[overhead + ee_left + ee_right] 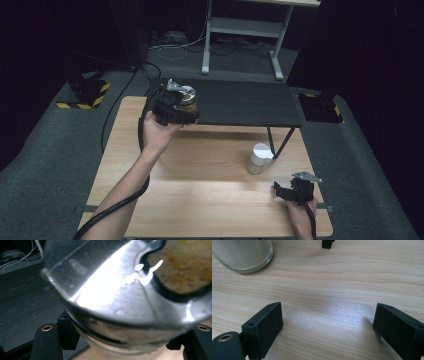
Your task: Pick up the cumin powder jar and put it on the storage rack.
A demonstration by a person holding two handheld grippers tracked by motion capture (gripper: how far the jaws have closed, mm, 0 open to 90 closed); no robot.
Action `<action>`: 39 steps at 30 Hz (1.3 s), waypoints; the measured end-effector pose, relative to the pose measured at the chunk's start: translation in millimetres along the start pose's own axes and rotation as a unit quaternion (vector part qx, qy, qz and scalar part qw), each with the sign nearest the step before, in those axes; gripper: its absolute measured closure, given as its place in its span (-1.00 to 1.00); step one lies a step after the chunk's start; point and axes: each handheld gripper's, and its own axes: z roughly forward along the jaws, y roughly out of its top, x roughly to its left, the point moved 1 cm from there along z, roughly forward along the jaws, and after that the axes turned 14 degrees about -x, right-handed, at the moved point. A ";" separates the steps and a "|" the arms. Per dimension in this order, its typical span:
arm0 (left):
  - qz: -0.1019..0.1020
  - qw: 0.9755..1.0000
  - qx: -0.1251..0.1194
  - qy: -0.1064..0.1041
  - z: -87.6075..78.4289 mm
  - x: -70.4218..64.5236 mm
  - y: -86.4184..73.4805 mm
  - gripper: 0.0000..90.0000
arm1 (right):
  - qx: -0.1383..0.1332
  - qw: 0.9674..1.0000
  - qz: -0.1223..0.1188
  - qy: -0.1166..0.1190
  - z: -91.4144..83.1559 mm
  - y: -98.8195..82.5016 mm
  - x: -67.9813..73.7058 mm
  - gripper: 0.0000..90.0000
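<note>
high view: left gripper [181,106] clamps jar [188,98]

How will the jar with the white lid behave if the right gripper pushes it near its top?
The jar with the white lid stands upright and fairly narrow, so a high push may tip it. Its round, clear wall looks like smooth glass: probably slippery, breakable, and apt to roll once down.

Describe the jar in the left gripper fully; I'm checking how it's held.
The jar is a small glass one with a shiny metal lid and brownish contents. It stands roughly upright, clamped at its sides in the left gripper, at the near left corner of the black shelf. Whether it touches the shelf is unclear.
</note>
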 end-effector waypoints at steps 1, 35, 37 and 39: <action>0.000 1.000 0.001 0.004 2.4 -0.2 0.9 -0.31 | 0.000 1.000 0.000 0.000 0.0 0.1 0.1 -0.81; 0.004 0.999 0.018 0.038 43.1 -3.3 4.9 -0.31 | 0.000 1.000 -0.001 0.003 -0.1 0.1 -0.3 -0.80; 0.003 0.999 0.016 0.037 43.0 -2.3 3.4 -0.31 | 0.001 1.000 -0.001 0.004 -0.2 0.2 -0.4 -0.80; 0.001 0.999 0.013 0.037 43.0 -1.3 1.8 -0.31 | 0.001 1.000 -0.001 0.003 -0.2 0.2 -0.3 -0.80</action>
